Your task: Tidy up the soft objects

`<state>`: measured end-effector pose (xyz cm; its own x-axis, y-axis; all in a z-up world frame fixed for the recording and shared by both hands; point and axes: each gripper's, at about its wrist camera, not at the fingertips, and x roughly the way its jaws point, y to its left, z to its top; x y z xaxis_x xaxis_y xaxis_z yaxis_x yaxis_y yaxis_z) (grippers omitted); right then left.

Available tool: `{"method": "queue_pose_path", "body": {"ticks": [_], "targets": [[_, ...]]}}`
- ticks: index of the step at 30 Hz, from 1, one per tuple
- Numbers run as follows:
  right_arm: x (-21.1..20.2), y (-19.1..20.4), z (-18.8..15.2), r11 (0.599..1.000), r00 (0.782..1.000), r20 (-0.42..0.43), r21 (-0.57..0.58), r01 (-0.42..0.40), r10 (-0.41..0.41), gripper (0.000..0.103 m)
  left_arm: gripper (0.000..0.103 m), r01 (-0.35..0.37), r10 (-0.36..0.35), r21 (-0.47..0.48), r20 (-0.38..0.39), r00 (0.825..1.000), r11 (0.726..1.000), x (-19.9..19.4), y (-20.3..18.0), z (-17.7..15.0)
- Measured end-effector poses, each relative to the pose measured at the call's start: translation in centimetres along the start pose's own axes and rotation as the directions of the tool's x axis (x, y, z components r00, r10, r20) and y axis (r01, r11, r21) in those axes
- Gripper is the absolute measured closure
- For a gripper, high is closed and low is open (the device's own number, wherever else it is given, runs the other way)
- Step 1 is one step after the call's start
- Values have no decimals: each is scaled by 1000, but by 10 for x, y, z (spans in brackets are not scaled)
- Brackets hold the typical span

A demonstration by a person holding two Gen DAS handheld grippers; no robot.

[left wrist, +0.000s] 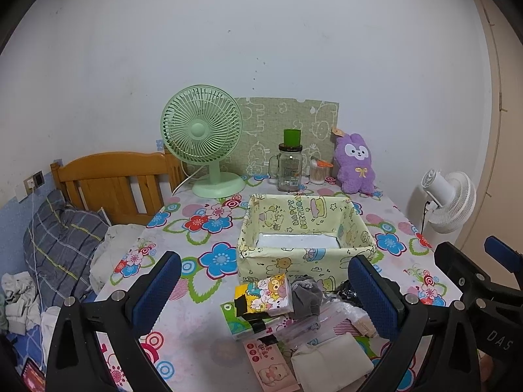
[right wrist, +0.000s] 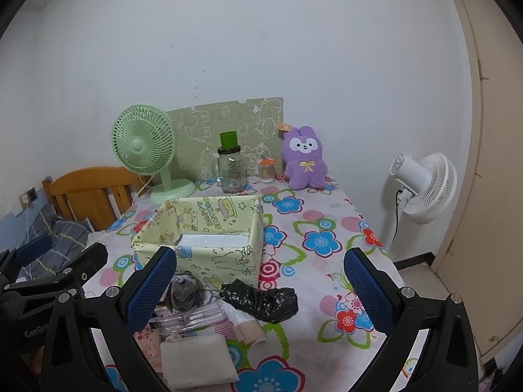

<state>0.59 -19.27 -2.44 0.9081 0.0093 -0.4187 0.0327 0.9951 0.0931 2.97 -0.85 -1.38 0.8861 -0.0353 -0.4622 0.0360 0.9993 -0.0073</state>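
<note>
Both grippers are held above the near edge of the table, empty, each with its blue-padded fingers spread wide: the left gripper [left wrist: 264, 289] over the pile of soft things, the right gripper [right wrist: 260, 289] just to its right. Nothing is clasped by either.

The table [left wrist: 196, 333] is covered by a flowered cloth. Near its middle a pale yellow box [left wrist: 305, 228] is seen, open-topped and empty, its white floor showing. A green fan [left wrist: 202, 137] stands at the far left edge, and a white fan [right wrist: 425, 189] stands off the table to the right. A purple plush [left wrist: 355, 163] is propped against the wall at the far right, with a glass jar [left wrist: 289, 170] between it and the green fan.

The soft things are gathered in front of the box, at the near edge. A beige folded cloth [left wrist: 330, 362] lies nearest. A black bag [right wrist: 261, 299] is crumpled to the right of the pile, just beside the box. A cartoon tissue pack [left wrist: 268, 295] rests on a green pack, touching a grey sock [left wrist: 305, 295] bunched to its right. Clear plastic wrapping is spread under the sock.
</note>
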Motion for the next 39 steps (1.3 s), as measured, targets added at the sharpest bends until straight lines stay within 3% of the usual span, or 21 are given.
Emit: {"method": "queue_pose_path", "body": {"ticks": [39], "targets": [[7, -1, 5, 1000, 1000, -18, 2, -10, 10, 0, 0, 0, 0, 1, 5, 1000, 1000, 0, 2, 3]]}}
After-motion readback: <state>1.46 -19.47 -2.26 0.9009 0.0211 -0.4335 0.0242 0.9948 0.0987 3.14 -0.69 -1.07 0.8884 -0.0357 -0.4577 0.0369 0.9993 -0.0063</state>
